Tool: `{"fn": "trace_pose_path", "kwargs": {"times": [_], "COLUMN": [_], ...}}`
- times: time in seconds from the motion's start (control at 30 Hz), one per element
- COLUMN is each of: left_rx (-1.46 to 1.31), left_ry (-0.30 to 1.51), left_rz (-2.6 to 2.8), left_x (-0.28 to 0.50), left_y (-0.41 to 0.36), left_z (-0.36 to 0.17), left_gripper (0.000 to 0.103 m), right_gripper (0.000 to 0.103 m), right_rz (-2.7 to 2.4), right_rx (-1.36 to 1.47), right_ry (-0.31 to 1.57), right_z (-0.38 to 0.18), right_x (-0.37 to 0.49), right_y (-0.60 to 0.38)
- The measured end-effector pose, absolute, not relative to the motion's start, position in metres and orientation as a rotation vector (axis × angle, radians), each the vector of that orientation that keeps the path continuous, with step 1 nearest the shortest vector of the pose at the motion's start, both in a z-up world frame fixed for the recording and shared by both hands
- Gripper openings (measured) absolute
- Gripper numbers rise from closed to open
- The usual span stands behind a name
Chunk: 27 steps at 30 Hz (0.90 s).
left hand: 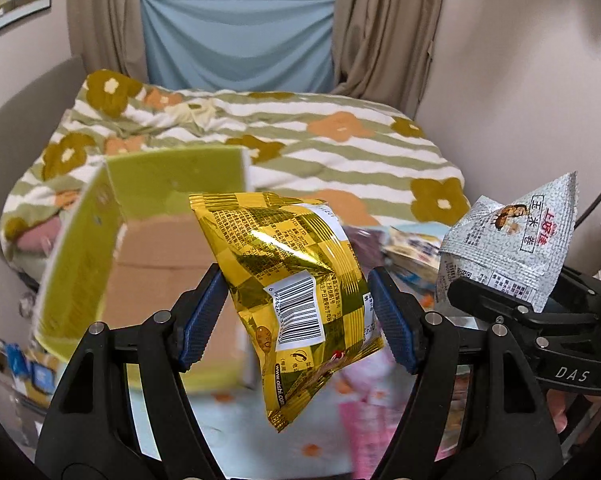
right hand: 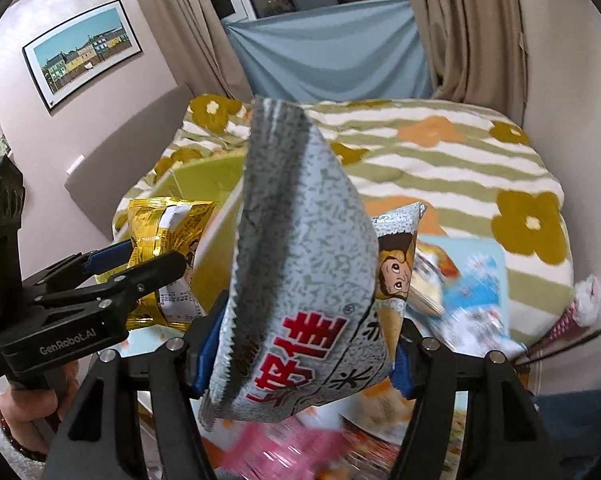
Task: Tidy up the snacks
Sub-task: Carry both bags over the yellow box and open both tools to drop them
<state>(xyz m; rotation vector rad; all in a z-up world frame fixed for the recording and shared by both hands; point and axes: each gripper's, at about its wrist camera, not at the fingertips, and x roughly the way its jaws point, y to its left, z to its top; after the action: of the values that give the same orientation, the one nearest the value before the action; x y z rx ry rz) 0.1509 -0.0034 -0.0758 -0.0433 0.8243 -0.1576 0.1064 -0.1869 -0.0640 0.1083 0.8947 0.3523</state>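
Blue pads of the left gripper point(left hand: 296, 312) squeeze a gold snack bag point(left hand: 292, 276), which hangs tilted in the air between them. Beside it, the right gripper point(right hand: 300, 356) is clamped on a gray snack bag point(right hand: 300, 264) with red letters, held up high too. Behind the gold bag is a green box point(left hand: 140, 208) with an open top. More snack packs point(right hand: 468, 280) lie blurry on the bed below. A striped flower blanket point(left hand: 340, 148) covers the bed.

Green-flapped open box point(left hand: 148, 240) close ahead (left), striped bedding point(left hand: 340, 152) unobstructed beyond.
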Motion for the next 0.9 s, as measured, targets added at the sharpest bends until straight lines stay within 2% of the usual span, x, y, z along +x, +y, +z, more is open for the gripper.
{"fn": "trace_pose_path", "kwargs": {"times": [0.37, 0.7, 0.73, 0.83, 0.9], "left_rx": [-0.026, 0.027, 0.033, 0.046, 0.05], "left_ry": [0.877, 0.974, 0.986, 1.023, 1.012], "left_rz": [-0.159, -0.186, -0.185, -0.174, -0.18], "left_x": [0.241, 0.318, 0.322, 0.332, 0.332], "left_y": [0.12, 0.166, 0.168, 0.17, 0.173], "left_z": [-0.085, -0.143, -0.149, -0.162, -0.163], "left_gripper": [0.072, 0.072, 0.075, 0.103, 0.103], "right_gripper": [0.062, 0.062, 0.062, 0.062, 0.062], "right_rz": [0.347, 0.277, 0.272, 0.27, 0.258], "right_rx": [0.145, 0.126, 0.125, 0.134, 0.136], "right_ry": [0.906, 0.925, 0.93, 0.944, 0.951], "right_z": [-0.064, -0.085, -0.088, -0.095, -0.098], "right_x": [0.19, 0.24, 0.242, 0.243, 0.243], "right_y": [-0.07, -0.013, -0.011, -0.009, -0.009]}}
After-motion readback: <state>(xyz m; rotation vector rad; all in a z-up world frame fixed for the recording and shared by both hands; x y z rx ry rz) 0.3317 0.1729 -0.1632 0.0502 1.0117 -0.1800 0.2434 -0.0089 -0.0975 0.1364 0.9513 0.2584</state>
